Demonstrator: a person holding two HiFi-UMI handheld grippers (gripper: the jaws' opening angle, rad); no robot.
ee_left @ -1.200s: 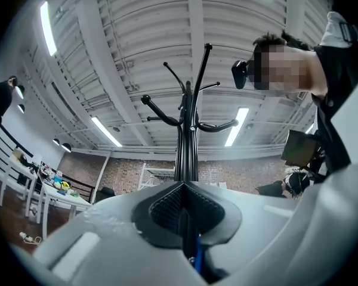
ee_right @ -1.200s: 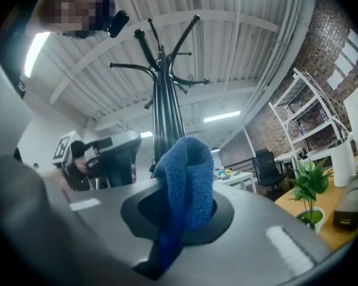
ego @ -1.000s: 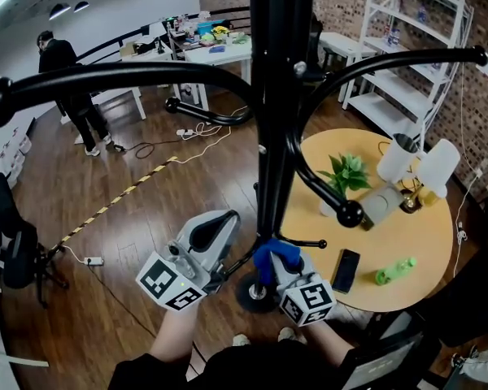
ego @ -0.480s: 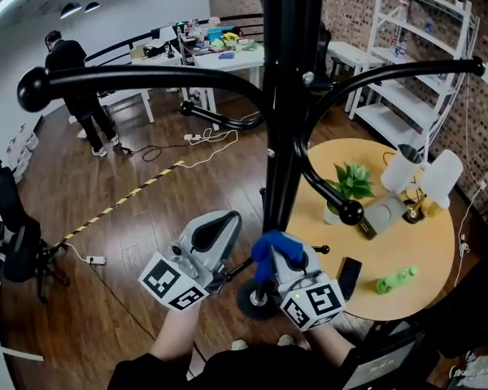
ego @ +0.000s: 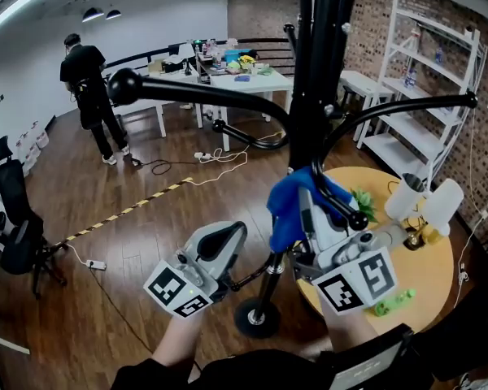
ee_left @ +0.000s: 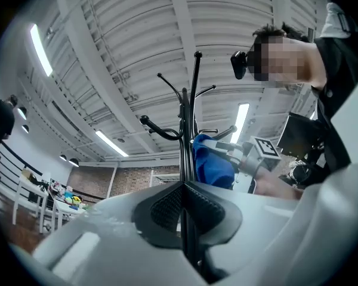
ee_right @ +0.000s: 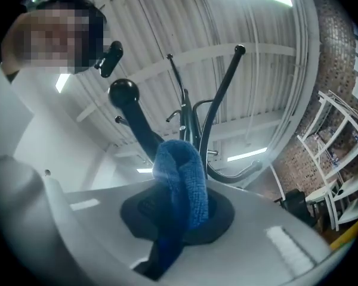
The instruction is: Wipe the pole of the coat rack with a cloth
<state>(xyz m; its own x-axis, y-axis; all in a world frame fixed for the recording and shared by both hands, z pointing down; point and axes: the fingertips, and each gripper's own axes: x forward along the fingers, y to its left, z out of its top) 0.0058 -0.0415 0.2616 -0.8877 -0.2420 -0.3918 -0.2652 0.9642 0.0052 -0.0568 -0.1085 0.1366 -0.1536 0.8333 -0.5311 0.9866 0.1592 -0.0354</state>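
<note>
Right gripper [ee_right: 178, 216] is up on the coat rack, jaws clamped shut on a folded blue cloth [ego: 291, 210]. A fat loop of it bulges out past the tips, so it's fabric that meets the metal, not plastic. In the head view that loop sits against the black pole [ego: 309, 112] about halfway up, just under where the arms branch off. That looks like the working spot for a wipe along the shaft.

Down low, the left gripper [ee_left: 185, 210] has its jaws closed too, on what reads as a thin cross peg [ego: 252, 276] that sticks out of the pole above the round base [ego: 256, 319]. My read is that it's a brace: it keeps the rack from turning or rocking while the cloth presses on it.

Now the room to move. Upward it's tight — a short curved arm with a ball tip [ego: 354, 215] hangs just beside the cloth on its right, and the long arm [ego: 203, 94] springs from the pole above it to the left. A stroke that way would soon meet those joints. Downward the shaft runs bare between the cloth and the peg, so that's the clear lane, and it ends at the left gripper.

Off to the right, the round yellow bench [ego: 427, 275] sits close by the base, with lamps, a plant and a green bottle [ego: 394, 301] on it — an elbow swinging that way could clip something. On the left it's wood floor, and a person [ego: 85, 80] stands well apart.
</note>
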